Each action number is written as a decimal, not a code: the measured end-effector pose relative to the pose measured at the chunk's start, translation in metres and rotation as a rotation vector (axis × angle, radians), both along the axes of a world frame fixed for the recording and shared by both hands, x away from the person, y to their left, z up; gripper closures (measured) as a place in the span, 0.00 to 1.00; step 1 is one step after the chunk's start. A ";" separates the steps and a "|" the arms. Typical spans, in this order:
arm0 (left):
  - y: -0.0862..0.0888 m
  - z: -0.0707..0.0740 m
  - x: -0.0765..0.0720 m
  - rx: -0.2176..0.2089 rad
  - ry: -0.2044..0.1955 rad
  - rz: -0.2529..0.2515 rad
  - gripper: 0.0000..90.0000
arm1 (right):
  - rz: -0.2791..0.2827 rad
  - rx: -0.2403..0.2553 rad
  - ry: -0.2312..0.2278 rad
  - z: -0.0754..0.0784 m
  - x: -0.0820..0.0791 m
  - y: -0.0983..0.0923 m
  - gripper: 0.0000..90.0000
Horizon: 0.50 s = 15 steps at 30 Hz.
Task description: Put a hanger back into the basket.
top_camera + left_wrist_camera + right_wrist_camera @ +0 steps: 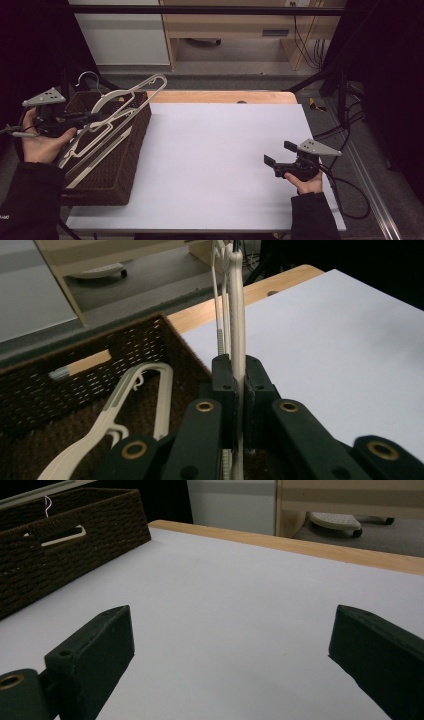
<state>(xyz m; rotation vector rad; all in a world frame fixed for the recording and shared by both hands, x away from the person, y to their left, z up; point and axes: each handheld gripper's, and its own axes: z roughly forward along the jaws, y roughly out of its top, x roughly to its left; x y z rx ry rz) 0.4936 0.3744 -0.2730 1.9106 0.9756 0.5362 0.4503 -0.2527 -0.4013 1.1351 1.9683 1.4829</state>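
Observation:
My left gripper (92,118) (237,371) is at the left over a brown wicker basket (112,185) (60,395). It is shut on a cream plastic hanger (135,90) (236,315). The hanger is held tilted above the basket, with its far end rising toward the table's back edge. More cream hangers (95,150) (150,390) lie inside the basket. My right gripper (276,156) (230,650) rests low at the right side of the white table (210,150), open, with nothing between its jaws.
The basket (75,545) stands along the table's left edge. A wooden strip (225,96) runs along the table's far edge, with a wooden desk (235,30) and floor behind it. Cables (345,195) trail off the right side.

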 end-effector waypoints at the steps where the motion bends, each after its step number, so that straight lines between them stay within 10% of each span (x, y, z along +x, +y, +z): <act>1: 0.004 -0.002 0.001 0.002 0.000 0.005 0.96 | 0.001 -0.001 0.001 0.000 0.000 0.000 0.05; 15: 0.054 -0.027 0.005 0.018 0.044 0.107 0.96 | -0.001 -0.006 0.005 -0.001 0.000 0.000 0.05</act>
